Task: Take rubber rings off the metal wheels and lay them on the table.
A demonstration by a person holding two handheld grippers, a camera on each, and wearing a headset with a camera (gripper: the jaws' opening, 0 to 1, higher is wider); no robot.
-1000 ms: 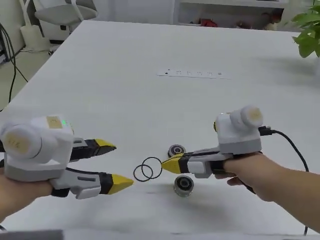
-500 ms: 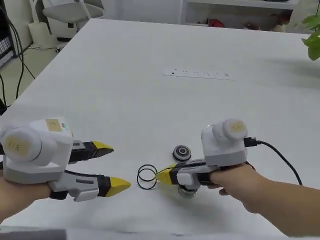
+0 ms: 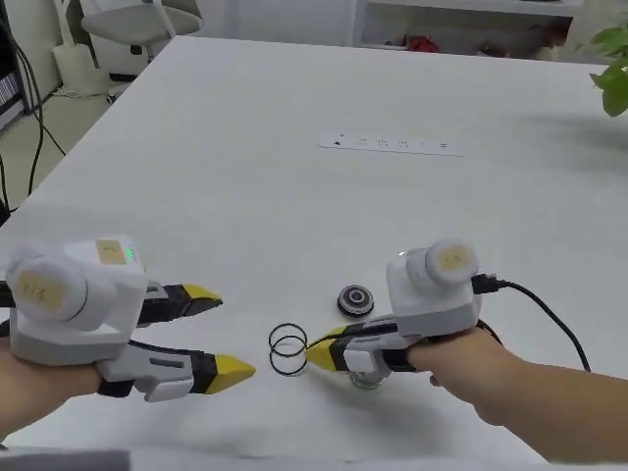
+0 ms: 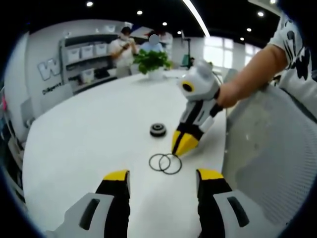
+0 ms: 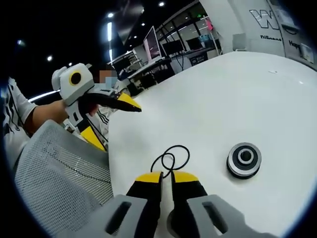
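The right tool point(image 5: 167, 177) has its jaws nearly together, tips just beside the two thin black rubber rings point(image 3: 287, 351) lying overlapped on the white worktop point(image 3: 294, 196). The left tool point(image 3: 221, 332) gapes wide, empty, near them. A round metal wheel point(image 3: 355, 299) sits just beyond.

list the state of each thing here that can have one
rubber rings, loose, overlapping, flat on the table
metal wheel, flat on the table
second metal wheel, mostly hidden under the right hand-held gripper
left hand-held gripper, open
right hand-held gripper, shut, tips at the rubber rings
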